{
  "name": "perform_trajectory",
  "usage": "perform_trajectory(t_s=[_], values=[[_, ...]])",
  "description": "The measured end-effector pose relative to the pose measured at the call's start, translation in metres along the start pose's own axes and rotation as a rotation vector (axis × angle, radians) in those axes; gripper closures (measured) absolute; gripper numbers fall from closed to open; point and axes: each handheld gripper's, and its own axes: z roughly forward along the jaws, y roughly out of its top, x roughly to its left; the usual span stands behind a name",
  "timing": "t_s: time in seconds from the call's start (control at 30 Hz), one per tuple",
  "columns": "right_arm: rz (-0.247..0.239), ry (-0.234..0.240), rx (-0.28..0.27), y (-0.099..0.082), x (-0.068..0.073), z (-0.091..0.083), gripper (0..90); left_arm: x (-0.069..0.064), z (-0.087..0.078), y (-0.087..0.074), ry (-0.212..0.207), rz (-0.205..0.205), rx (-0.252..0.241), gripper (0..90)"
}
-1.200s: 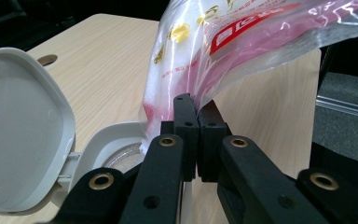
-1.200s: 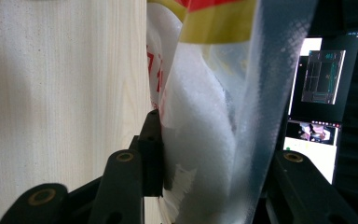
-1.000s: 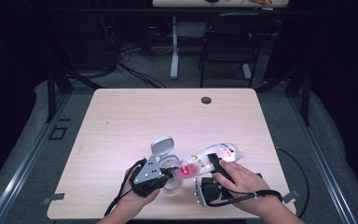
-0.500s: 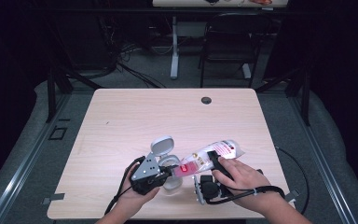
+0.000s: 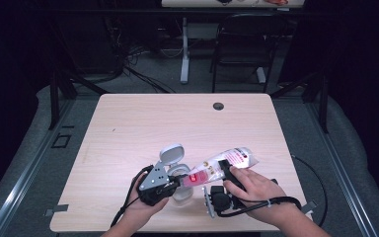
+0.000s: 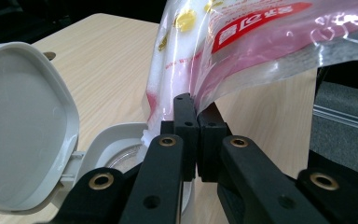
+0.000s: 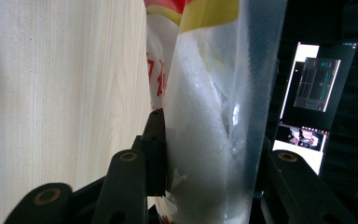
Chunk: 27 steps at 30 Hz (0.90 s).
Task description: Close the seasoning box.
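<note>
1. Two grippers share one bag (image 5: 224, 165) of white granules at the near edge of the table (image 5: 143, 123). Left gripper (image 5: 175, 181) has its jaws pinched tight on the bag's lower corner, seen close in the left gripper view (image 6: 196, 135).
2. Right gripper (image 5: 225, 170) is clamped around the bag's fat middle (image 7: 205, 140), and its jaws have just been closing in on it – pads press the plastic on both sides.
3. Bag is tilted, low end over a white container (image 5: 180, 190) whose flip lid (image 5: 170, 154) stands open just behind it; the left gripper view shows the lid (image 6: 21, 126) and the rim (image 6: 114, 144) right under the pinched corner.
4. Progress, my read: lid open, bag positioned, pouring is the step in hand. Left to do: empty what's needed, set the bag down, shut the lid.
5. Hard to tell – whether the corner is cut open or grains are falling; the container's inside is mostly blocked by the jaws.
6. Farther off: bare tabletop, a grommet hole (image 5: 218, 106), then a dark chair (image 5: 244, 44) and a table leg beyond.
</note>
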Motion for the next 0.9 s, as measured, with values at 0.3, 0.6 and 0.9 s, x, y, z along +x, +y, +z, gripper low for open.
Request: perform_trajectory(t_s=[0.3, 0.6, 0.9], values=[[-0.008, -0.007, -0.003, 0.0026, -0.0003, -0.0004, 63.4, 0.0013, -0.0003, -0.0016, 0.002, -0.008, 0.001, 89.5], [-0.028, -0.008, -0.005, 0.0044, -0.0023, -0.0025, 64.2, 0.0012, 0.0005, -0.0028, 0.006, -0.01, 0.01, 89.5], [-0.048, -0.01, -0.006, 0.0061, -0.0042, -0.0031, 65.1, 0.0017, 0.0002, -0.0038, 0.006, -0.014, 0.01, 89.5]])
